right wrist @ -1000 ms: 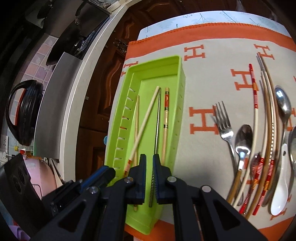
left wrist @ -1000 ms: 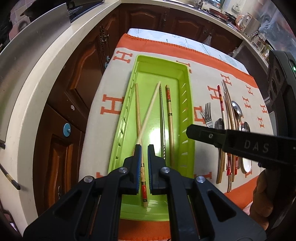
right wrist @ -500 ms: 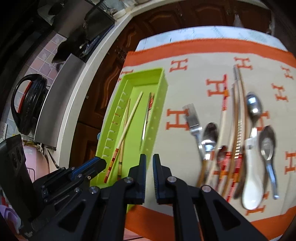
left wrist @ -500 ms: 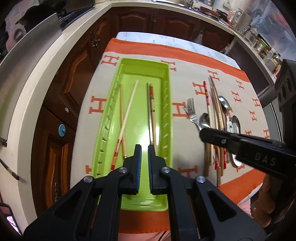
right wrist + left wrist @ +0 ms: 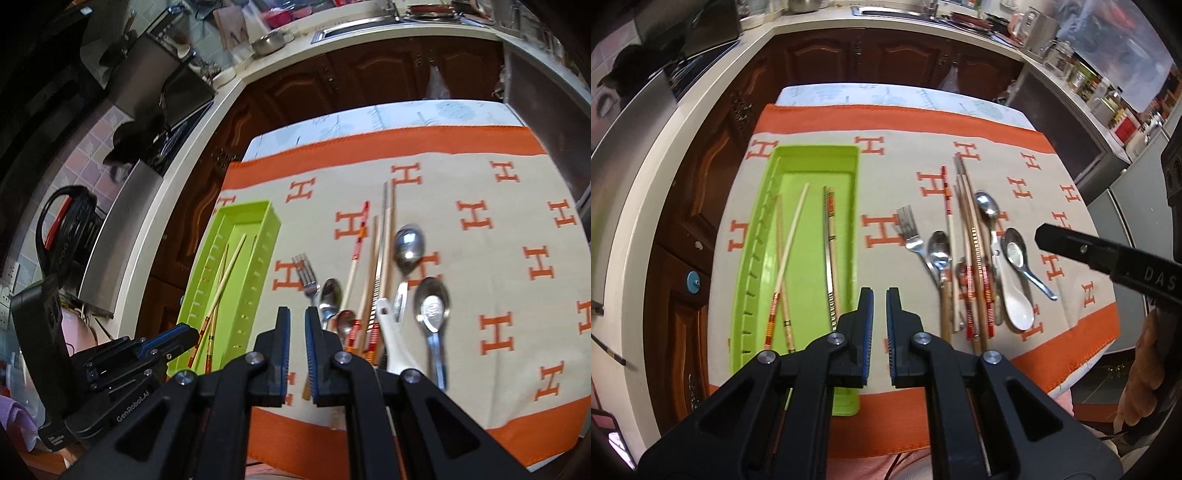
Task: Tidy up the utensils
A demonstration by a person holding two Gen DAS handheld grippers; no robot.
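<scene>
A lime-green tray (image 5: 816, 152) lies on the left of the cloth and holds several chopsticks (image 5: 788, 251). To its right lie loose utensils: a fork (image 5: 909, 233), metal spoons (image 5: 940, 248), more chopsticks (image 5: 973, 240) and a white ceramic spoon (image 5: 1017, 306). My left gripper (image 5: 879, 295) hovers by the tray's right wall, its jaws almost together and empty. In the right wrist view my right gripper (image 5: 297, 314) hangs above the cloth between the tray (image 5: 243, 208) and the fork (image 5: 306, 275), also nearly closed on nothing.
The beige cloth (image 5: 1015, 155) with orange H marks covers a small table. A pale countertop (image 5: 646, 177) over dark wood cabinets curves round the left and far sides. A black kettle (image 5: 66, 229) stands at left. A hand (image 5: 1145, 362) grips the right tool.
Both grippers have drawn back and up from the tray and swung right toward the loose utensils. The jaw gaps look unchanged. The chopsticks in the tray have stayed put.
</scene>
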